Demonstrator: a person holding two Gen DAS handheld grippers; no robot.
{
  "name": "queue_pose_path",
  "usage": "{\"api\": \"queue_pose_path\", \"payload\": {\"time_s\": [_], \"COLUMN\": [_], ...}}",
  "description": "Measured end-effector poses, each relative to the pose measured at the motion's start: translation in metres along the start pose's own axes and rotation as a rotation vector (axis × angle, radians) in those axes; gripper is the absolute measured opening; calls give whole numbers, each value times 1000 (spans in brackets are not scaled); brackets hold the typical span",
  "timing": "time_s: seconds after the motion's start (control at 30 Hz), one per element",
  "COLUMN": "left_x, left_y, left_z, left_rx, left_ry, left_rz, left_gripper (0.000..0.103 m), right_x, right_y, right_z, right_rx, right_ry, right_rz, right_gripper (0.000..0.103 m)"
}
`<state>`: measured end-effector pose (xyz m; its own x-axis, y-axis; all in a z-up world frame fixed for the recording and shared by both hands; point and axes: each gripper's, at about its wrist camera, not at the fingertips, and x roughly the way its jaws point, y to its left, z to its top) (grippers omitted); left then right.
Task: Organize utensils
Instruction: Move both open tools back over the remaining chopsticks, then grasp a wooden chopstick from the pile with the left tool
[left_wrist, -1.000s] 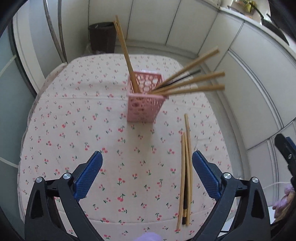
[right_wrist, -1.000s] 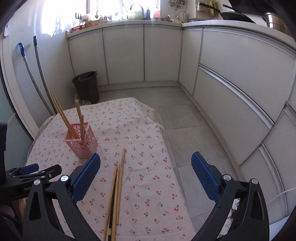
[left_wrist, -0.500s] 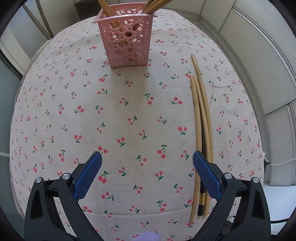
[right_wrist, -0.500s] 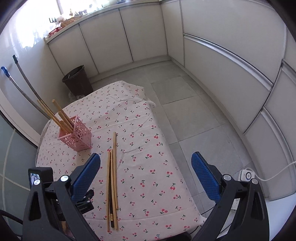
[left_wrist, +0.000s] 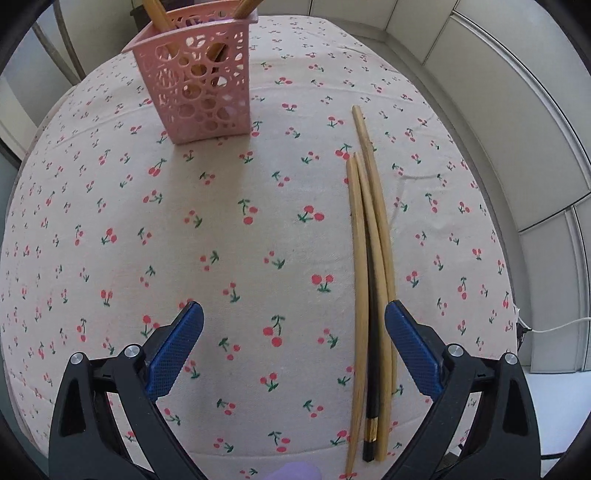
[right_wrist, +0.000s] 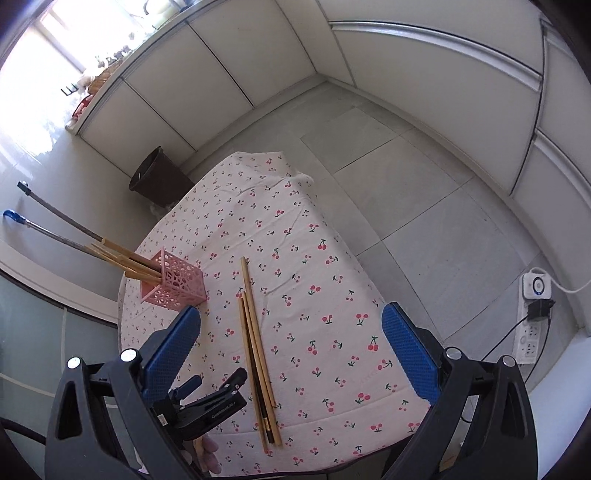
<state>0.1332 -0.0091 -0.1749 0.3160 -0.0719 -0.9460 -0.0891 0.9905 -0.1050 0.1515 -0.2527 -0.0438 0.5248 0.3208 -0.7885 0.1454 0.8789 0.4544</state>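
Several chopsticks (left_wrist: 370, 258), wooden ones and a black one, lie side by side on the cherry-print tablecloth (left_wrist: 221, 221). A pink perforated holder (left_wrist: 199, 74) with wooden chopsticks in it stands at the far left. My left gripper (left_wrist: 293, 345) is open and low over the cloth, with the loose chopsticks just inside its right finger. From the right wrist view the chopsticks (right_wrist: 255, 343) and holder (right_wrist: 175, 284) show from high above, and the left gripper (right_wrist: 214, 391) sits left of the bundle's near end. My right gripper (right_wrist: 291, 350) is open and empty.
The table's near edge (left_wrist: 258, 458) is close below the left gripper. A dark bin (right_wrist: 159, 177) stands on the floor beyond the table. Two mop handles (right_wrist: 55, 225) lean at the left. A power strip (right_wrist: 532, 325) lies on the floor at the right.
My left gripper has dropped lower and closer to the loose chopsticks, now between its fingers. My right gripper has risen and tilted to look down on the table.
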Motion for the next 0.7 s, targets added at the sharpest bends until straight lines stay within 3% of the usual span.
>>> {"api": "queue_pose_path", "payload": {"time_s": [0.13,0.3,0.5,0.6,0.7], "left_x": [6,24,27,21,18], "left_y": [-9,-7,15,31,35], "left_z": [16,31,25,22,31], "left_rx": [5,-37,-146,-231,-230], "left_ry": [-64,-84,-81,-51,-54], "left_rz": [36,51,179,124,26], "left_gripper": [94,94,92,91,91], "right_x": [3,10,18,24,29], "right_y": [-7,-15,-16,-14,-11], "right_z": [1,4,4,3,0], "right_rx": [30,60,63,59,47], "right_ry": [15,38,64,82,99], "right_rz": [10,16,13,19,21], "right_gripper": [96,96,96,96,96]}}
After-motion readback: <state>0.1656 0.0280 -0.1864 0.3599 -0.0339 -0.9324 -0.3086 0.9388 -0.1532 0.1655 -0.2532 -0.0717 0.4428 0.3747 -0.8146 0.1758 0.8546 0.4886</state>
